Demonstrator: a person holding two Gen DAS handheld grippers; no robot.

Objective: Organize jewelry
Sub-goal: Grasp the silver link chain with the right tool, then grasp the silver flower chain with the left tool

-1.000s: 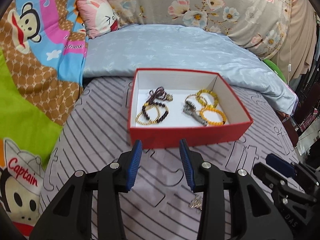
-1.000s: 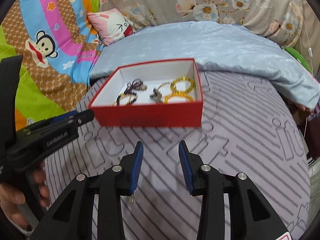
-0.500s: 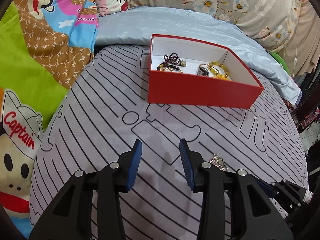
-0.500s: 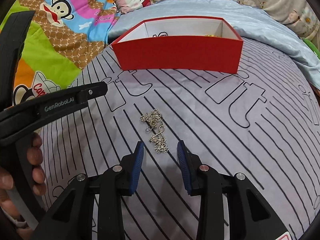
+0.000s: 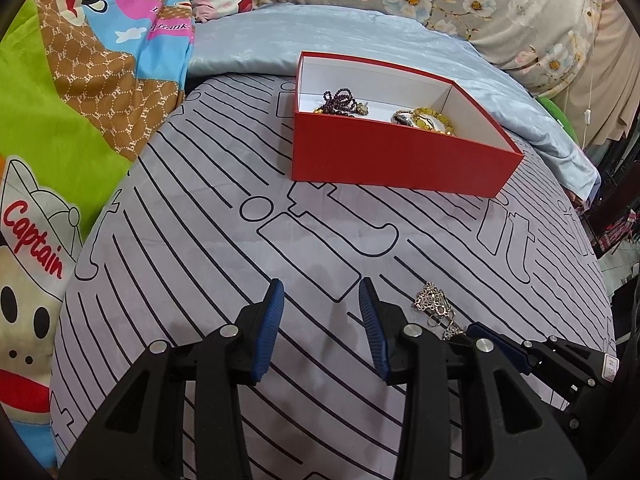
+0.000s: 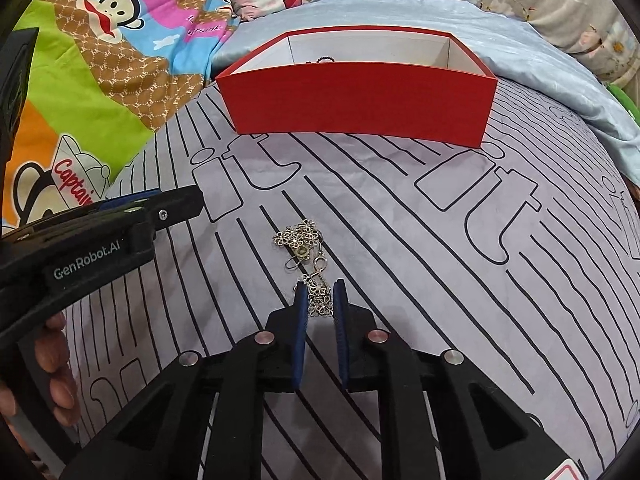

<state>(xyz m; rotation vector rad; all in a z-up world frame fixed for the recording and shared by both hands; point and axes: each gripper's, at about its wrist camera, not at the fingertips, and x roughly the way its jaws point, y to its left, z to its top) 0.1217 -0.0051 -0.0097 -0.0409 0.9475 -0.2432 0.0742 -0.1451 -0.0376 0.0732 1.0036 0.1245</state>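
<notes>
The right tool (image 6: pixel 320 300) has just been closing, and its 2 blue pads now stand narrow with the near end of a silver flower-link bracelet (image 6: pixel 308 258) between them, low in the middle of the right wrist view. The pads look to be pressing on the last cluster of links, so I judge this the grasp itself. The bracelet lies on the striped grey bedsheet (image 6: pixel 440 240), its long axis running straight up the frame from the pads toward the red box (image 6: pixel 360 96) at the top; most of its length is loose beyond the fingertips.

The left tool (image 5: pixel 322 308) is partly open and holds nothing. In its view the bracelet (image 5: pixel 434 304) sits just right of its right pad, so the right hand is plainly the nearer one. The box (image 5: pixel 400 160) lies in the upper middle of that frame, with beaded bracelets (image 5: pixel 342 100) and yellow ones (image 5: pixel 430 118) inside.

The free length should dangle on lifting, so the carry up-frame needs height to clear the box's near wall.
</notes>
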